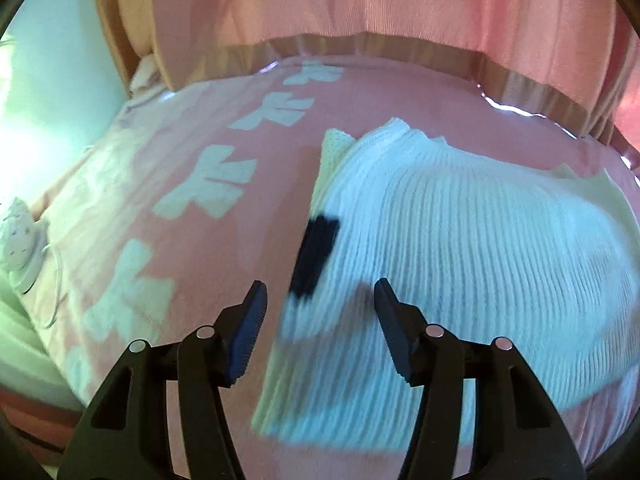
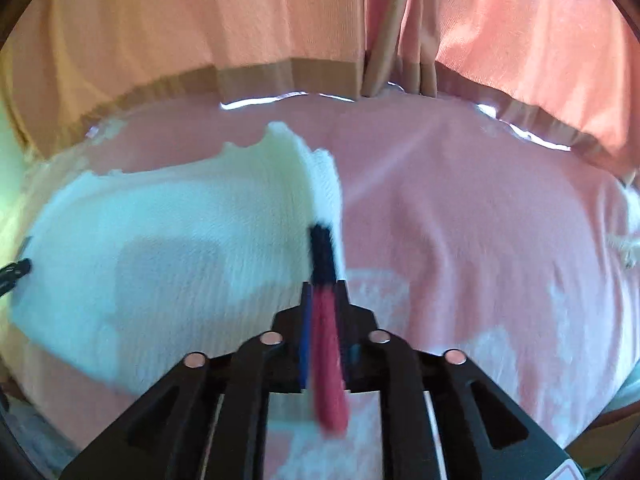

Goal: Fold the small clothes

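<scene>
The task's thing is a white ribbed knit garment [image 1: 460, 248], lying on a bed covered by a pink blanket [image 1: 224, 256] with pale shapes printed on it. In the left wrist view it fills the span from 12 to 4 o'clock, and a black band [image 1: 316, 256] runs along its near-left edge. A second pale layer [image 1: 334, 148] peeks from beneath at about 12 o'clock; whether it belongs to the same garment cannot be told.

The left tool [image 1: 320, 300] stands wide, holding nothing, its jaws straddling the garment's left edge just below the black band. The right tool [image 2: 325, 286] is closed on the garment's raised right edge, where a red strip [image 2: 330, 360] and a black trim [image 2: 322, 256] run between its jaws. That edge stands up from the bed like a ridge.

As a judgement, the fold is only starting: one side is lifted, the broad body looks spread in a single layer, and no tidy finished packet shows. Carrying the lifted edge across, a second fold and smoothing appear to remain.

For room, the blanket lies bare from 1 to 4 o'clock in the right wrist view, and from 8 to 11 o'clock in the left one. A pink curtain [image 2: 520, 40] hangs along the bed's far edge at 12 o'clock. A small pale object [image 1: 18, 240] with a cord sits at the bed's left side, about 9 o'clock, well apart from the garment. Both views are motion-blurred, so fine edges stay uncertain.
</scene>
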Motion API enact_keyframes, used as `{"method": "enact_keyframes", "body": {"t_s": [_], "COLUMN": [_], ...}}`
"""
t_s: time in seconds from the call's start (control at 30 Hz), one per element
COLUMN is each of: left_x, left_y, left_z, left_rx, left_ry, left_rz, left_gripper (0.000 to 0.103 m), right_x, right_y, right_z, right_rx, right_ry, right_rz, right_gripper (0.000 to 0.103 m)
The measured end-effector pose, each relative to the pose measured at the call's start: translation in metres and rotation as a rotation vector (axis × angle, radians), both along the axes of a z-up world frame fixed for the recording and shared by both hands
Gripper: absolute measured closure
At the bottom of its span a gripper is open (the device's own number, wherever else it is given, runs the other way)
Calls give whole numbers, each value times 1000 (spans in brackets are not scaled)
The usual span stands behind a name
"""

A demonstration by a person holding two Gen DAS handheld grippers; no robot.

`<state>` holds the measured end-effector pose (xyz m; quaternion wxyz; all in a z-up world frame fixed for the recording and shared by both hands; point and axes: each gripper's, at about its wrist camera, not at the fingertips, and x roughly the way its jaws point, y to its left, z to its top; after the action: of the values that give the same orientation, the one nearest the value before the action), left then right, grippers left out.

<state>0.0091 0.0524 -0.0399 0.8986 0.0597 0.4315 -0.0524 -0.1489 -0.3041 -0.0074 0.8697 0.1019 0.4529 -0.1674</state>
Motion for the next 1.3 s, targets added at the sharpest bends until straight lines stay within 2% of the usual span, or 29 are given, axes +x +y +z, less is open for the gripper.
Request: {"method": "enact_keyframes", "body": {"t_s": [0.07,0.13,0.2,0.23,0.3,0.43,0.47,0.5,0.53,0.57,0.6,0.63,0.7,0.77,0.87,0.93,1.0,1.1,1.17,1.2,1.27,1.3], "left_x": [-19,-29,-35,-36,-33,-24,-22,-20,-19,-18,-16,-16,-21,-23,-17,-19,-25,-35,-38,-36,-22,-12], "left_y": [9,20,32,36,42,42,41,40,39,36,35,35,39,46,49,47,44,44,36,27,-1,-15], "left_z": [0,-3,-10,-14,-24,-39,-38,-39,-38,-37,-36,-33,-23,-18,-35,-34,-21,10,32,44,57,58], "left_rx": [-40,-98,-173,-211,-269,-317,-319,-319,-312,-320,-328,-344,-344,-309,-287,-263,-232,-258,-263,-257,-226,-206], "left_ry": [1,15,37,57,114,175,163,167,163,160,169,174,148,129,185,173,148,64,1,-34,-54,-54], "left_rz": [23,64,121,141,184,235,242,239,235,205,190,179,176,182,191,185,170,156,128,103,27,0], "left_gripper": [33,27,26,25,25,25,25,28,42,52,68,79,81,81,81,78,75,74,70,69,68,68], "right_x": [-17,-32,-41,-42,-37,-24,-22,-19,-17,-17,-19,-23,-37,-43,-33,-28,-32,-45,-44,-34,-13,4], "right_y": [3,6,4,0,-9,-17,-16,-16,-15,-14,-14,-13,-13,-23,-30,-23,-18,-7,0,4,7,8], "right_z": [-2,-7,-11,-15,-22,-40,-43,-46,-45,-43,-36,-26,5,11,-38,-28,-12,25,42,51,54,53], "right_rx": [28,68,112,131,165,289,307,320,320,331,336,311,199,180,242,164,124,1,-37,-21,4,10], "right_ry": [-4,-1,-4,-3,13,30,31,30,19,5,-26,-60,-140,-136,74,79,42,-65,-119,-134,-128,-118], "right_rz": [-9,-32,-62,-82,-101,-115,-117,-118,-114,-104,-102,-100,-112,-132,-141,-108,-110,-122,-91,-47,17,56], "right_gripper": [74,58,55,51,49,49,49,61,88,88,90,91,92,92,91,88,84,79,78,79,86,94]}}
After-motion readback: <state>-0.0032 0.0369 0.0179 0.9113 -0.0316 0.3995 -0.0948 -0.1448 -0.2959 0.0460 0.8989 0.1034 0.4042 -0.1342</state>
